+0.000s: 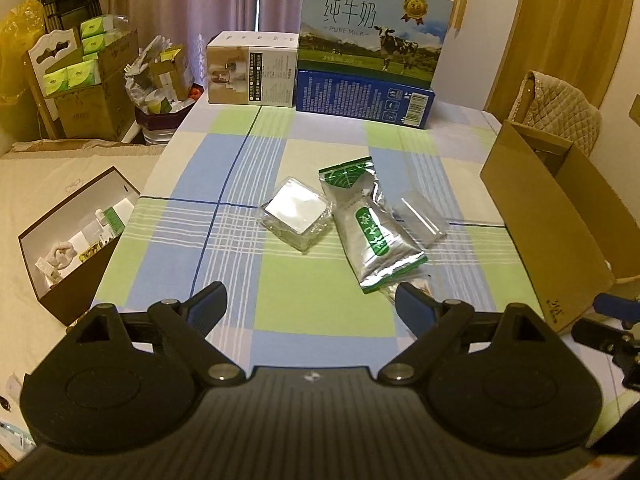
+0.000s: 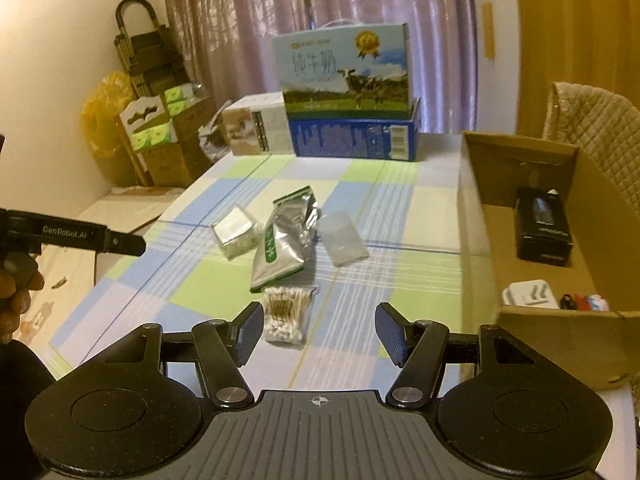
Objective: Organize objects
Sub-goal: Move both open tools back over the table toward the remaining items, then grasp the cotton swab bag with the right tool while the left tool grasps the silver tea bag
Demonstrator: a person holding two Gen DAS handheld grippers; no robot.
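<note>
The silver-green tea pouch (image 2: 280, 246) lies flat mid-table, its long axis running away from the grippers, green-topped end far, with the cotton swab packet (image 2: 286, 314) at its near end. The cardboard box (image 2: 476, 216) on the right holds a black box (image 2: 542, 226) and a white adapter (image 2: 530, 293). Both the left gripper (image 1: 312, 300) and right gripper (image 2: 318, 330) hang with jaws spread, empty.

We held our left gripper (image 1: 312, 304) low and level, its two black fingers spread wide apart — nothing was between them. Our right gripper (image 2: 318, 330) was the same, fingers wide with nothing in their grip. From the right wrist view we saw the side of our left gripper sticking out, with our hand (image 2: 14, 292) wrapped around its handle. From the left wrist view, a small bit of our right gripper showed at the far edge.
</note>
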